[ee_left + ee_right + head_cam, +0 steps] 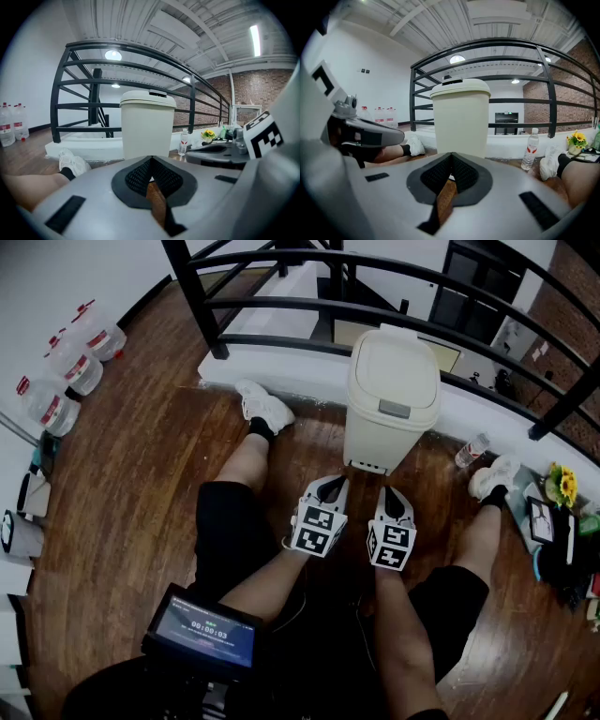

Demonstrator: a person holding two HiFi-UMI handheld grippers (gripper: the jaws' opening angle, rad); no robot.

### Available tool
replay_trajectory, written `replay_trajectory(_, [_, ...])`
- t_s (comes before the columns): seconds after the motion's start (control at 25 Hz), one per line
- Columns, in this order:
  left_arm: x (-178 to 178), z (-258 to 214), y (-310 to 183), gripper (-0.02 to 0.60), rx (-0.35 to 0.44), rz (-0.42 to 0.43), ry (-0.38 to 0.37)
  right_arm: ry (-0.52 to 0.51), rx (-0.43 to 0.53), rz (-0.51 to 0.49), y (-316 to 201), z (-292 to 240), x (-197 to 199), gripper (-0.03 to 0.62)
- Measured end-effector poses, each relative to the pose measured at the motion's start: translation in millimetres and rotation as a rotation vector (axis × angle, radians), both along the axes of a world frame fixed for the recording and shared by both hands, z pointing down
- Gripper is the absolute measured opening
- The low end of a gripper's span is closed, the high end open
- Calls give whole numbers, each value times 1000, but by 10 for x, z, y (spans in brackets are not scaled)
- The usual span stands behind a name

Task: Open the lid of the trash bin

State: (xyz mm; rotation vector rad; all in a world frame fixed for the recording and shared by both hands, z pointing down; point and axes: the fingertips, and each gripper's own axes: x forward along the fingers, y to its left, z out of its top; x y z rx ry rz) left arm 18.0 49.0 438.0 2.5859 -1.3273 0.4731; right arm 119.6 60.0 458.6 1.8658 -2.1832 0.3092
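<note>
Facing a cream trash bin (392, 423), upright on the wooden floor (141, 474) and backed against the white ledge under the black railing (375, 310). Lid (394, 367) down flat on its top, closed.

Holding the left claw (333, 484) low in front of the bin's base, near it but not touching, tips pointed at its front wall; jaws pressed together, gripping nothing. In the left gripper view, looking over the closed left claw (151, 164) straight at the trash bin (146, 126), a little left of centre.

Holding the right claw (392, 495) just beside the left one, level with it, likewise short of the base; jaws together, nothing between them. In the right gripper view, seeing the trash bin (461, 122) dead ahead beyond the right claw (451, 160), apart from it.

Sitting with a leg on either side of the bin, and a small water bottle (471, 450) lying on the floor to its right.
</note>
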Motion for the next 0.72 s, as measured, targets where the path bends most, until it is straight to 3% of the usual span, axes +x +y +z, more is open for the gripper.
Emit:
replay_trajectory(0.28, [39,16,-151,-2,-12,15,4,19,-19,0,-157,84,1,5])
replay_trajectory(0.44, [86,130,-251,-2,-57,4,25,28,-36,-2,-240,164,27,5])
replay_trajectory(0.72, [81,206,-493,-2,-61,4,-6,50,-68,-24,-417,273,39,5])
